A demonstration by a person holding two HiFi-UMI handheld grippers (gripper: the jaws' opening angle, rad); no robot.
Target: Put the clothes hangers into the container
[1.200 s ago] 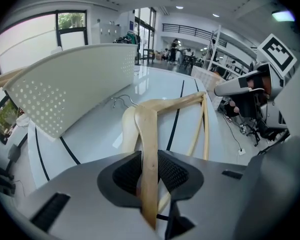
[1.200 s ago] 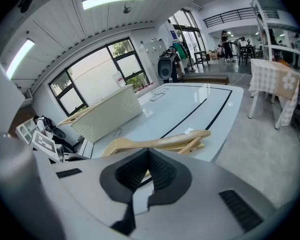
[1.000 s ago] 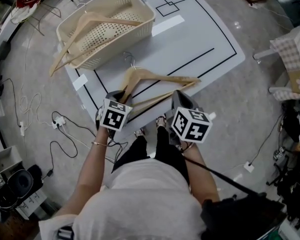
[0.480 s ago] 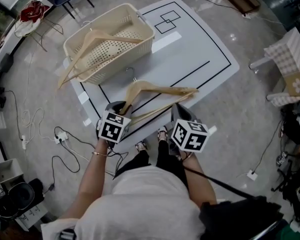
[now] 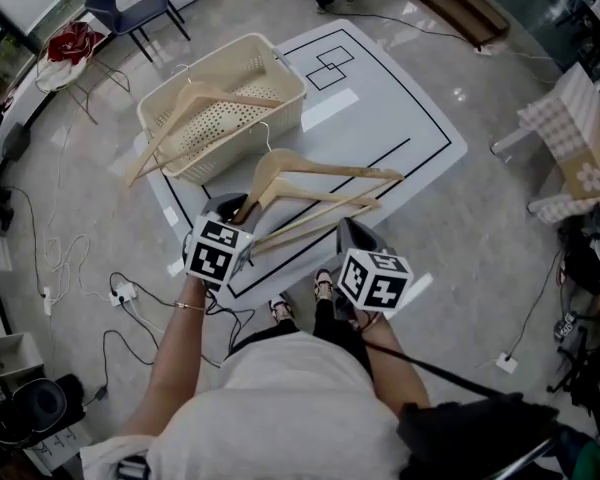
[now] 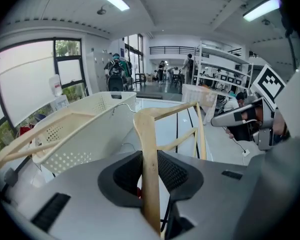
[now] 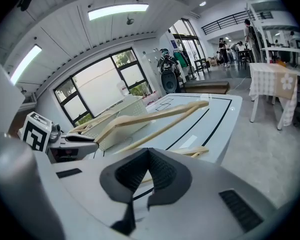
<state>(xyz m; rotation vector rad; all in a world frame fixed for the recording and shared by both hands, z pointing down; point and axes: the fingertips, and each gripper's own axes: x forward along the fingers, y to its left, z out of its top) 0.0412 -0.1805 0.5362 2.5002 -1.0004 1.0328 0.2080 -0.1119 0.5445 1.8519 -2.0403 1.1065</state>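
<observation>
A white tabletop [image 5: 380,113] marked with black lines stands on a pale floor [image 5: 480,258] strewn with cables [image 5: 60,258], with a blue chair [image 5: 130,10] beyond it and a checked-cloth table [image 5: 570,133] at the right.

The right half of the white table [image 5: 400,118], centre-right of the frame, is bare and open to pass over. At upper left the container [image 5: 280,88] fills the table's far-left corner, and a hanger [image 5: 165,133] in it juts past its left rim. Across the near middle, the hanger [image 5: 330,169] held up by the left gripper [image 5: 242,211] bars the way, above another hanger [image 5: 315,230] lying by the table's near edge. Cables [image 5: 130,293] litter the floor at lower left.
</observation>
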